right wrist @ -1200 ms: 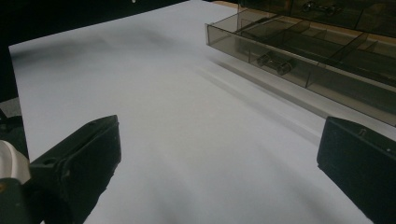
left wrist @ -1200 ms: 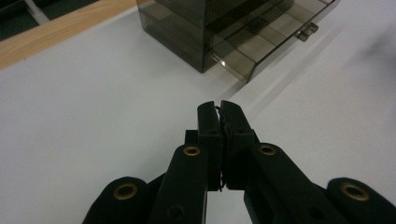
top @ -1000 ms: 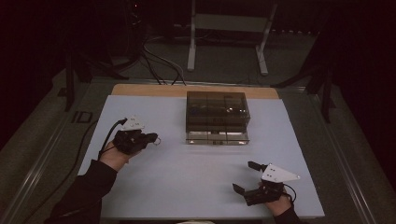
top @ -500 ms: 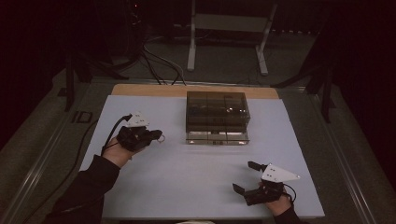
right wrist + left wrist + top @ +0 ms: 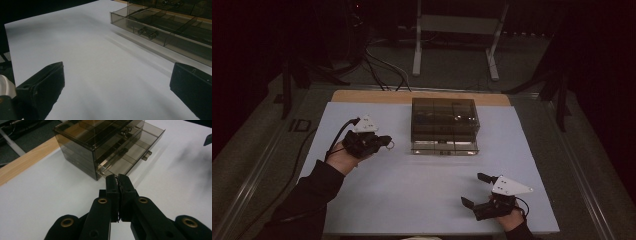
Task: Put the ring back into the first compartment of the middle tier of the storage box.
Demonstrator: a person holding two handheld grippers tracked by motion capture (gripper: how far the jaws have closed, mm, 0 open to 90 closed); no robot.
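Each claw is black: the left claw (image 5: 117, 183) has brass-ringed screw holes along its arms, a pale three-cornered plate on top and a black trailing cable. Dark long sleeves (image 5: 312, 187) cover the forearms behind.

Drawer contents: small metal pieces in the smoky transparent plastic drawer box (image 5: 160, 27) are too blurred to identify.
Between jaws: the left gripper (image 5: 118, 178) seems to pinch something thin; what, cannot be told.
Box edge: cut off at top and right in the right gripper view.
Background floor: too dark to make out.
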